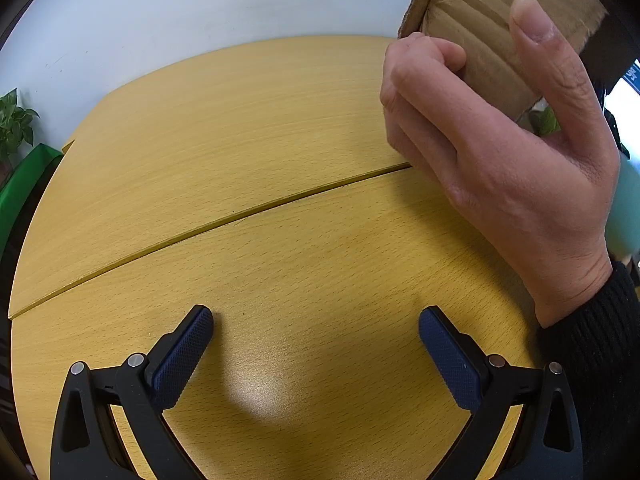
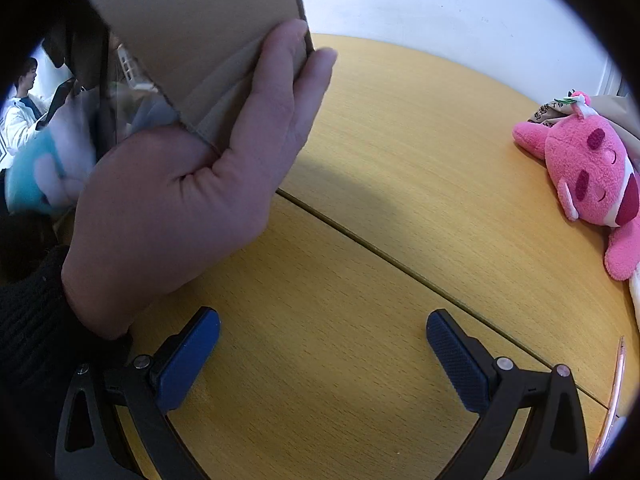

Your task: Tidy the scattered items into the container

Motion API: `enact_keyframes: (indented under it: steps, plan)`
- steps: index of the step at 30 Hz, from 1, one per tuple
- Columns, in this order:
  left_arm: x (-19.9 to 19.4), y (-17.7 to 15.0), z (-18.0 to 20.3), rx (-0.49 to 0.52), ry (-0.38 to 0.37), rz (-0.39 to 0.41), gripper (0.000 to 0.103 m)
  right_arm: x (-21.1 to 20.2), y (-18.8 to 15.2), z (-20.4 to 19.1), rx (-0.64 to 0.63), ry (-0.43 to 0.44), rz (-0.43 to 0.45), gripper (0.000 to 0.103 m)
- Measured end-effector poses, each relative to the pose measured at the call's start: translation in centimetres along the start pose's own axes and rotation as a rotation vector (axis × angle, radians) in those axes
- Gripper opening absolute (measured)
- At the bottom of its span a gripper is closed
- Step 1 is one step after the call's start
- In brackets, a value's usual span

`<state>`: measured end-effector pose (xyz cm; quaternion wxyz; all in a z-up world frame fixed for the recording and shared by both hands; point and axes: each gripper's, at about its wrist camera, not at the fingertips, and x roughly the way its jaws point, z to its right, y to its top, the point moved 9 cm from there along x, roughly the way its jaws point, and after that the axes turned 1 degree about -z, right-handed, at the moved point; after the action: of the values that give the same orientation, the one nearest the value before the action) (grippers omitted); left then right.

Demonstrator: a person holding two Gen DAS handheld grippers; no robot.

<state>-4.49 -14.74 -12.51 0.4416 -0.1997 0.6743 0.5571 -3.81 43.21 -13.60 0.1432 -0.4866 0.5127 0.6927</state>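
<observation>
Starting on the left, the left claw (image 1: 316, 354) sits low over the wooden table (image 1: 240, 140), jaws spread wide with nothing between them. Up and to its right, a bare hand (image 1: 496, 152) grips a cardboard box (image 1: 480, 40), lifted clear of the tabletop. Over to the right claw (image 2: 323, 358): also spread and empty. The same box (image 2: 192, 28) hangs high on its left. Far right lies a pink plush toy (image 2: 588, 184), stretched along the table edge, well apart from the pads. I reckon the right claw is nearer and takes it first.

Hand (image 1: 500, 152) on cardboard box (image 1: 480, 20)
</observation>
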Motion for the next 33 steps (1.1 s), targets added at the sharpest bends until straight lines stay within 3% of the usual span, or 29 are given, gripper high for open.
enact_keyframes:
  steps: [33]
  plan:
    - [0.34, 0.47, -0.31, 0.002, 0.000, 0.001, 0.103, 0.00, -0.04, 0.06, 0.001, 0.001, -0.001, 0.103]
